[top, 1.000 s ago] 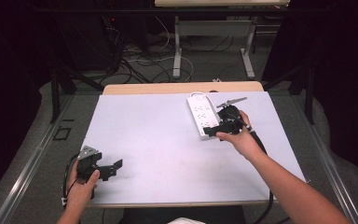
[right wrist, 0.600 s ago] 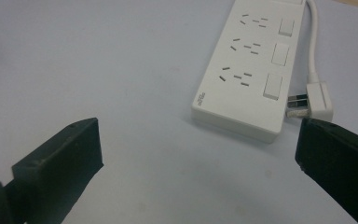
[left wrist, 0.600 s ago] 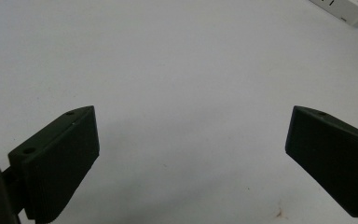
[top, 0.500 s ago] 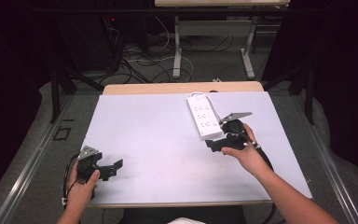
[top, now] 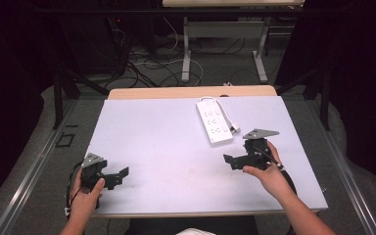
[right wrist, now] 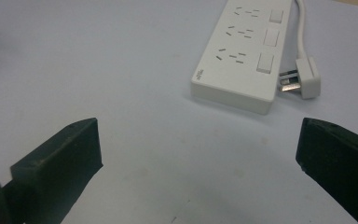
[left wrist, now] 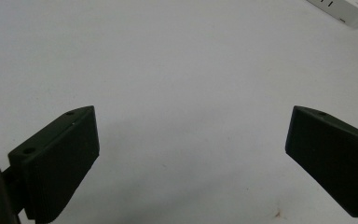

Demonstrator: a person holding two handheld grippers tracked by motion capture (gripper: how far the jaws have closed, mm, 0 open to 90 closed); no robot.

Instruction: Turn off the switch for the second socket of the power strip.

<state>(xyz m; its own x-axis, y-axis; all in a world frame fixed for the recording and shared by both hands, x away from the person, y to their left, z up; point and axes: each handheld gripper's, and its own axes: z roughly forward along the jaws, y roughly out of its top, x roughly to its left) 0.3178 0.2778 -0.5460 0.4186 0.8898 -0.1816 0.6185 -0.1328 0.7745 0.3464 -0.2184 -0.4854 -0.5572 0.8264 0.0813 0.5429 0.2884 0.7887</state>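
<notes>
High view: power strip [top: 214, 122] lies flat on the table [top: 166, 132], at about 11 o'clock from the right gripper [top: 231, 161], apart from it.
Right gripper: jaws wide, empty.
Left gripper [top: 120, 175]: jaws wide, empty, resting low at 7 o'clock on the table, well apart from the strip.
Plug [right wrist: 305, 77]: loose beside the strip's near end, prongs bare.
Risk: a one-sided grasp could swivel the smooth strip; the cord [right wrist: 300, 25] may drag or snag.

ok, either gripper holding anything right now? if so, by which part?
Nothing is held. The left gripper and right gripper both have jaws wide apart over bare table; the white power strip lies untouched ahead of the right one.
</notes>
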